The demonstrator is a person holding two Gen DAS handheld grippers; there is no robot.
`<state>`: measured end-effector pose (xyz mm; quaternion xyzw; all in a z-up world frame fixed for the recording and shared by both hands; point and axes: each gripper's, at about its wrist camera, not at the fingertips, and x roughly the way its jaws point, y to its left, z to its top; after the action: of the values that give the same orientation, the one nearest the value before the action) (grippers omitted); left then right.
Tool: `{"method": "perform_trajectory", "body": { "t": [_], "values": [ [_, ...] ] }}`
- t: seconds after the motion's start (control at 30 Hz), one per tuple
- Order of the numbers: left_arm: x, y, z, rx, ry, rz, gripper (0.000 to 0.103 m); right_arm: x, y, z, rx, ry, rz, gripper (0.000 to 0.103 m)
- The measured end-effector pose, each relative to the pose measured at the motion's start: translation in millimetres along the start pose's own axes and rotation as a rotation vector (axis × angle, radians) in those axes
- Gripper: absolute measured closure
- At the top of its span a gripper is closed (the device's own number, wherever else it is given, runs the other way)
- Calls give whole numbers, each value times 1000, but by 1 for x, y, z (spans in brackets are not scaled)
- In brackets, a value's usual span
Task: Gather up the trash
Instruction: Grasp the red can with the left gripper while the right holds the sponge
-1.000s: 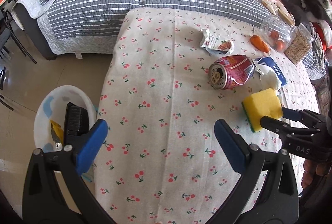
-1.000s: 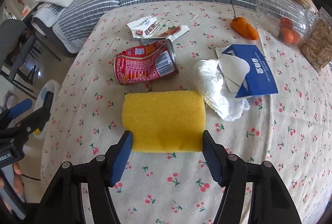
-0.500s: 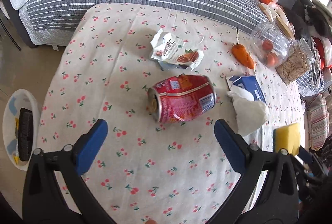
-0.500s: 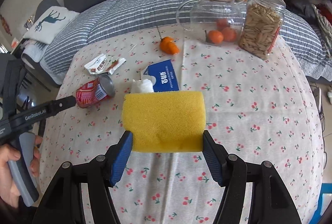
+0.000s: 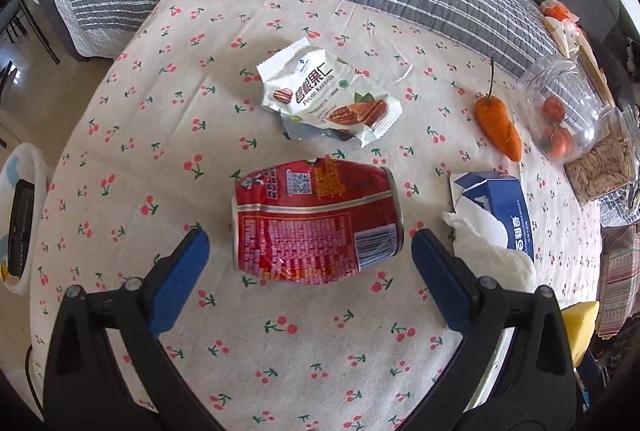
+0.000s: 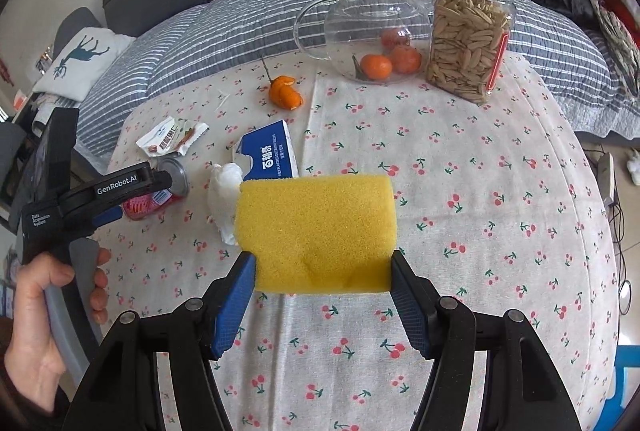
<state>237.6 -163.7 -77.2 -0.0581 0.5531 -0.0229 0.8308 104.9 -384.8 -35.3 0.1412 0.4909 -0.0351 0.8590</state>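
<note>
A crushed red can (image 5: 316, 221) lies on its side on the cherry-print tablecloth (image 5: 280, 351), between the closing, not yet touching jaws of the left gripper (image 5: 306, 255). Beyond it lies a snack wrapper (image 5: 328, 97). The right gripper (image 6: 323, 279) clamps a yellow sponge (image 6: 316, 231).

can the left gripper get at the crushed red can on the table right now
Probably yes. The left gripper is poised over the can, its jaws closing with the can lying between them but not yet touched. Nothing sits in the way; the wrapper and tissue lie clear of it.
</note>
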Motion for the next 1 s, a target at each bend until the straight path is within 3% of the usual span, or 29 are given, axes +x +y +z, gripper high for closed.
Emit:
{"method": "perform_trajectory", "body": {
  "t": [0.07,0.33,0.63,0.7,0.73,0.87,0.93,0.97,1.0],
  "values": [
    [0,1,-2,16,6,-23,18,1,0,0,2,2,-3,36],
    [-11,20,-12,51,6,-79,19,-1,12,1,-18,-4,-13,36],
    [-47,70,-27,68,-30,-133,20,-1,50,1,-78,-11,-9,36],
    [-54,83,-29,88,-34,-150,84,0,62,0,-94,-12,-8,36],
    [-56,90,-30,91,-21,-171,89,0,67,0,-102,-11,-6,36],
    [-58,118,-40,80,-11,-175,88,8,92,-1,-148,2,-2,36],
    [-60,132,-44,53,-15,-186,69,12,100,-1,-159,8,-5,36],
    [-62,136,-44,33,-15,-205,44,13,102,-1,-159,9,-3,36],
    [-66,140,-44,18,-23,-234,24,13,105,-1,-158,9,0,36]
  ]
}}
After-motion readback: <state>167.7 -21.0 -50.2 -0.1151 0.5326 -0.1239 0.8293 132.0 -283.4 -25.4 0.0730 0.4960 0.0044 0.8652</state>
